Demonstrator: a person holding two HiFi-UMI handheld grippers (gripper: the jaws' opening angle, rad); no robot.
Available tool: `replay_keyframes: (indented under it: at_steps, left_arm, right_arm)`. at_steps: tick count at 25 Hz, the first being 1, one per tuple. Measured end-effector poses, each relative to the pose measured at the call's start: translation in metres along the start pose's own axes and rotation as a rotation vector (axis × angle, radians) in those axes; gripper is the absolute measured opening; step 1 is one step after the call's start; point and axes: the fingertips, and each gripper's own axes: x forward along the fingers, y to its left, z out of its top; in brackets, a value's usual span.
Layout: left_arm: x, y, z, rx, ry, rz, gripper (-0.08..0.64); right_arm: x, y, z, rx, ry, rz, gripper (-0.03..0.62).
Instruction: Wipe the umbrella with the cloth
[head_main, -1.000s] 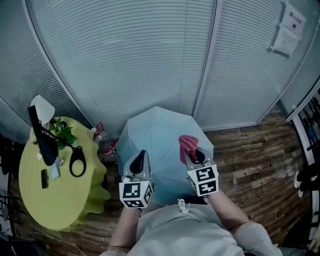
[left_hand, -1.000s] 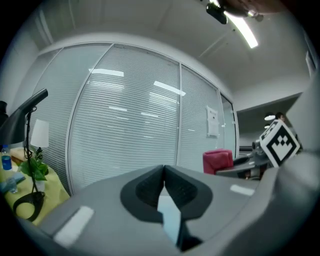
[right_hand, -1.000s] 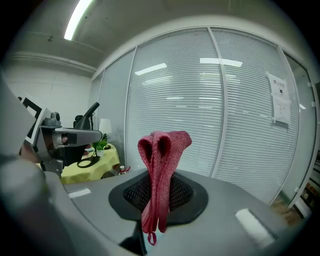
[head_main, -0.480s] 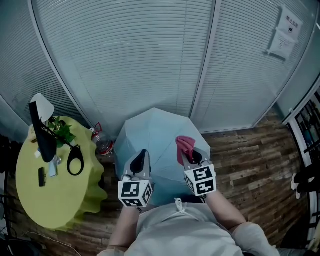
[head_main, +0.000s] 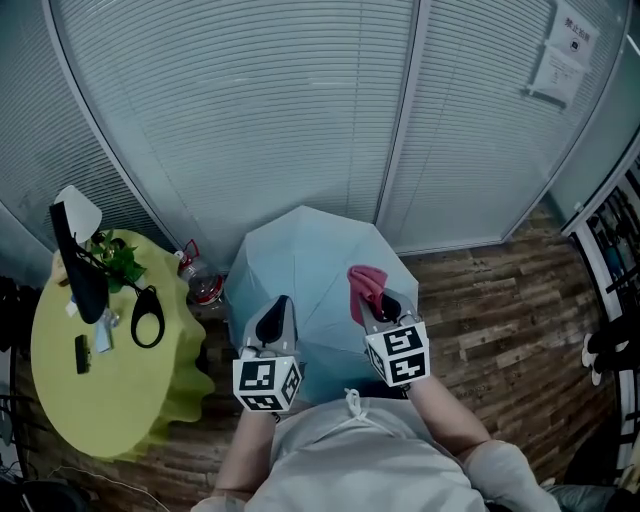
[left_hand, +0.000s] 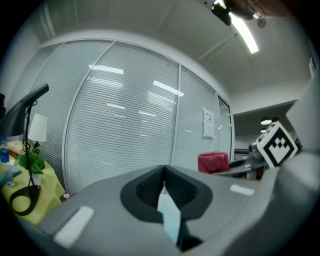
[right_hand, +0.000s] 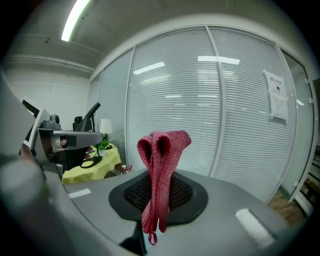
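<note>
A pale blue open umbrella (head_main: 315, 265) stands on the floor in front of me, its canopy facing up. My left gripper (head_main: 275, 318) is at the canopy's near left edge. In the left gripper view its jaws (left_hand: 164, 172) are shut, with a pale blue strip of the umbrella's fabric (left_hand: 170, 220) between them. My right gripper (head_main: 378, 305) hovers over the canopy's near right part, shut on a red knitted cloth (head_main: 364, 283). In the right gripper view the cloth (right_hand: 161, 150) stands folded up out of the right gripper (right_hand: 159, 187).
A round yellow-green table (head_main: 60, 400) at the left carries a black desk lamp (head_main: 75, 270), a small plant (head_main: 118, 262) and a black loop (head_main: 148, 317). A bottle (head_main: 203, 287) stands between table and umbrella. Glass walls with blinds (head_main: 300, 100) curve behind. A wood floor (head_main: 500, 310) lies at the right.
Both grippers, the cloth and the umbrella sit slightly further left and higher in the head view. The holds look the same.
</note>
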Motion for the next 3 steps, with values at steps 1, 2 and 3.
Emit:
replay_keyframes:
  at_steps: [1, 2, 3]
  left_arm:
    - [-0.0003, -0.0039, 0.0015, 0.009, 0.001, -0.001, 0.008]
    - [-0.0007, -0.0076, 0.003, 0.018, 0.002, -0.003, 0.008]
    - [-0.0011, -0.0114, 0.0046, 0.025, 0.002, -0.004, 0.008]
  right_arm:
    - [-0.0022, -0.002, 0.0, 0.0, 0.001, -0.001, 0.054]
    - [-0.0042, -0.004, -0.0002, 0.001, 0.003, -0.001, 0.054]
    - [-0.0062, -0.006, -0.0004, 0.002, 0.004, -0.002, 0.054]
